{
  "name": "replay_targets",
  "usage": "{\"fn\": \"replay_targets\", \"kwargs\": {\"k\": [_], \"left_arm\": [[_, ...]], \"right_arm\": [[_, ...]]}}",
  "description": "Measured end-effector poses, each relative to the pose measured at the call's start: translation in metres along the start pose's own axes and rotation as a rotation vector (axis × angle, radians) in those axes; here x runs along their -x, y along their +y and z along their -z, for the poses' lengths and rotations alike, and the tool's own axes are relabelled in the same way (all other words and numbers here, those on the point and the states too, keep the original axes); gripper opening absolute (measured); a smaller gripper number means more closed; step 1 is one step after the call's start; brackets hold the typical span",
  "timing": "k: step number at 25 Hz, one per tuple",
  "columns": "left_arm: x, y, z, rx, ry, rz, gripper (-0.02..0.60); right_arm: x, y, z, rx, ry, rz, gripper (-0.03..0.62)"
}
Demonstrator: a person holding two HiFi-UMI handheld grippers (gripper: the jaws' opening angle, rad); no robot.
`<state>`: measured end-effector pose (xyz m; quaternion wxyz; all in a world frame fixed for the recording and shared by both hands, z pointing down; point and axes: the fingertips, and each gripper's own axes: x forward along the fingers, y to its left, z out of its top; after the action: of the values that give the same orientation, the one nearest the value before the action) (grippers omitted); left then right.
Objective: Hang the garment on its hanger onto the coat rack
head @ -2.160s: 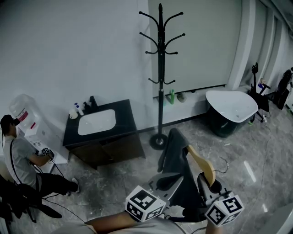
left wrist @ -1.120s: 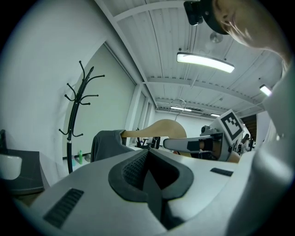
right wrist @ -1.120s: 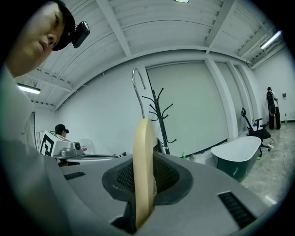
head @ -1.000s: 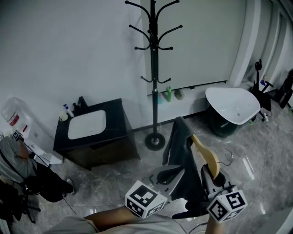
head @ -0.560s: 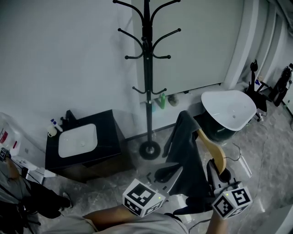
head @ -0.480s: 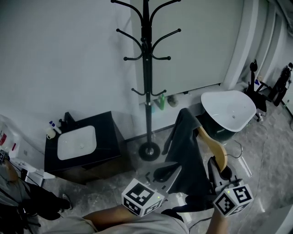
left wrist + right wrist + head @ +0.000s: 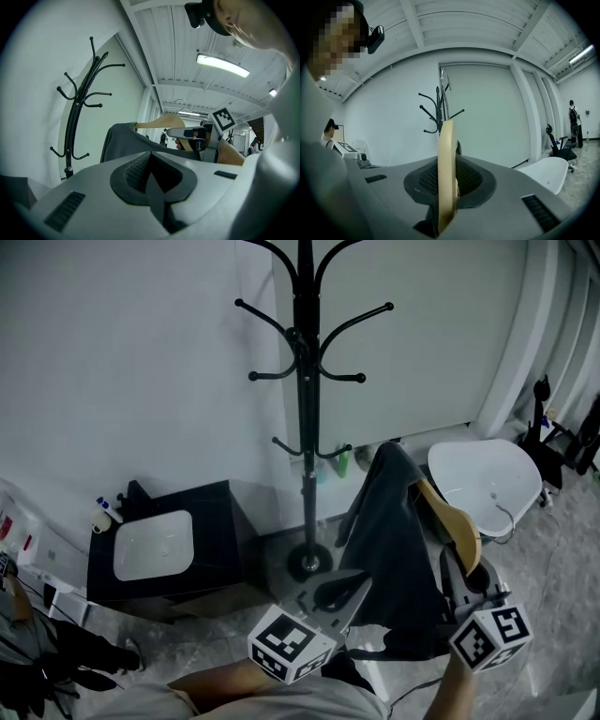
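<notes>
Wooden hanger (image 7: 457, 526), draped with a grey garment (image 7: 394, 549), is clamped in the right gripper (image 7: 461, 579), its length pointing forward. The rack (image 7: 305, 381) stands ahead, to its left. The left gripper (image 7: 330, 594), closed and empty, is nearer it

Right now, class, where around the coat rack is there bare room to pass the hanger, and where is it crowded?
Every coat rack hook is bare, blank wall either side. Crowded low down: sink cabinet left of its base, white tub right.
</notes>
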<state>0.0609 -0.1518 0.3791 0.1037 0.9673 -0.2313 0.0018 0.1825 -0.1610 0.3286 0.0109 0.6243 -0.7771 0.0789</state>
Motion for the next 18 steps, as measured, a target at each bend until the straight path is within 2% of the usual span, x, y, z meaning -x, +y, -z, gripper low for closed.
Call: {"fn": "replay_targets", "kwargs": {"k": [12,18], "left_arm": [[-0.127,0.085,-0.033,-0.017,-0.01,-0.133,0.005],[-0.163,0.115,-0.047,-0.024,-0.014,-0.194,0.005]], "right_arm": [[-0.146,-0.094,-0.029,0.069,0.039,-0.112,0.058],[-0.205,-0.114,-0.052,0.128,0.044,-0.152,0.058]]}}
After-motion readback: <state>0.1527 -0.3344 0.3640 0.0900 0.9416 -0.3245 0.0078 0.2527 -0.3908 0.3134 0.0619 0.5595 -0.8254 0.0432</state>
